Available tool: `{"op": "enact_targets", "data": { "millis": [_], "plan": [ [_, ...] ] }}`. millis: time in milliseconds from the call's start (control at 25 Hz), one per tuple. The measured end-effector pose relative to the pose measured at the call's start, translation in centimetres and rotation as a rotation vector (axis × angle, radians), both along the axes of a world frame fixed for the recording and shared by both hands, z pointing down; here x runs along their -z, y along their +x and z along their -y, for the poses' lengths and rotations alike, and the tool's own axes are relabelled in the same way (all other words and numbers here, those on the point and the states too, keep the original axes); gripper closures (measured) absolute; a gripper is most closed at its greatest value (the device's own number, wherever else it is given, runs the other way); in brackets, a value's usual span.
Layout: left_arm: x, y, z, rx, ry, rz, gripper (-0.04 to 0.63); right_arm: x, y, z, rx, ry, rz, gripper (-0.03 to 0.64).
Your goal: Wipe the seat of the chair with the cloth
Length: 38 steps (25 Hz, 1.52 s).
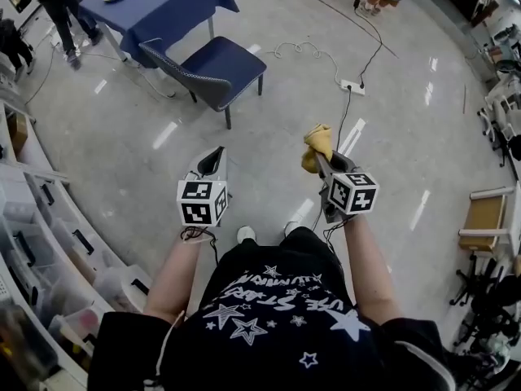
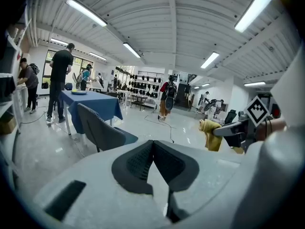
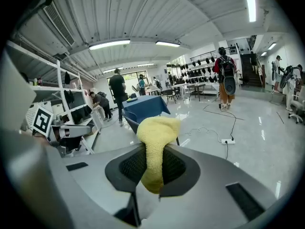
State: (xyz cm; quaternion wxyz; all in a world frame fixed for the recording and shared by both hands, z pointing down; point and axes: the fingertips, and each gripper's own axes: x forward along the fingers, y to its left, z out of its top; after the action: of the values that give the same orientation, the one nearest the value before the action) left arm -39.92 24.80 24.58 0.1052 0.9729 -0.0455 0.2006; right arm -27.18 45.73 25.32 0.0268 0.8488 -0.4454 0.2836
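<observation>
Standing on the glossy grey floor (image 1: 391, 120), the person faces the blue-draped bench (image 1: 175, 2) up ahead. The chair (image 1: 228, 68) sits just beside it, dark blue seat turned this way. Both tools are held up in the air, side by side, well apart from that chair. The left tongs (image 1: 213, 155) are pressed together, gripping nothing. The right tongs (image 1: 319, 160) are clamped on the yellow cloth (image 1: 316, 143), which bunches above the jaws and hangs down between them, not yet near the seat.
</observation>
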Motion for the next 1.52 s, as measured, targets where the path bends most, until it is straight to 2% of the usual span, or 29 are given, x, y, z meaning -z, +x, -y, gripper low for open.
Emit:
{"op": "enact_targets", "data": {
  "millis": [200, 360, 520, 640, 880, 1200, 1320, 1520],
  "plan": [
    [-0.1, 0.4, 1.0, 0.010, 0.018, 0.004, 0.575, -0.7, 1.2, 0.9, 0.010, 0.013, 0.028, 0.554],
    [-0.1, 2.0, 1.9, 0.048, 0.027, 0.015, 0.575, -1.2, 4.2, 2.5, 0.023, 0.033, 0.046, 0.552],
    [-0.8, 4.9, 2.5, 0.101, 0.038, 0.036, 0.575, -2.5, 8.2, 3.9, 0.080, 0.034, 0.066, 0.552],
    [-1.5, 8.0, 3.1, 0.161, 0.033, 0.058, 0.575, -3.8, 12.6, 4.8, 0.123, 0.027, 0.081, 0.552],
    [-1.8, 16.5, 2.7, 0.285, 0.014, 0.113, 0.575, -4.3, 24.1, 5.9, 0.221, 0.042, 0.129, 0.552],
    [-1.7, 26.2, 1.9, 0.457, 0.010, 0.117, 0.575, -4.4, 36.3, 6.3, 0.331, 0.050, 0.158, 0.552],
    [-1.9, 27.6, 2.0, 0.494, -0.005, 0.121, 0.575, -4.7, 38.3, 7.5, 0.371, 0.033, 0.163, 0.552],
    [-2.9, 27.9, 4.3, 0.526, -0.008, 0.154, 0.575, -5.8, 38.3, 11.3, 0.427, 0.016, 0.193, 0.552]
  ]
}}
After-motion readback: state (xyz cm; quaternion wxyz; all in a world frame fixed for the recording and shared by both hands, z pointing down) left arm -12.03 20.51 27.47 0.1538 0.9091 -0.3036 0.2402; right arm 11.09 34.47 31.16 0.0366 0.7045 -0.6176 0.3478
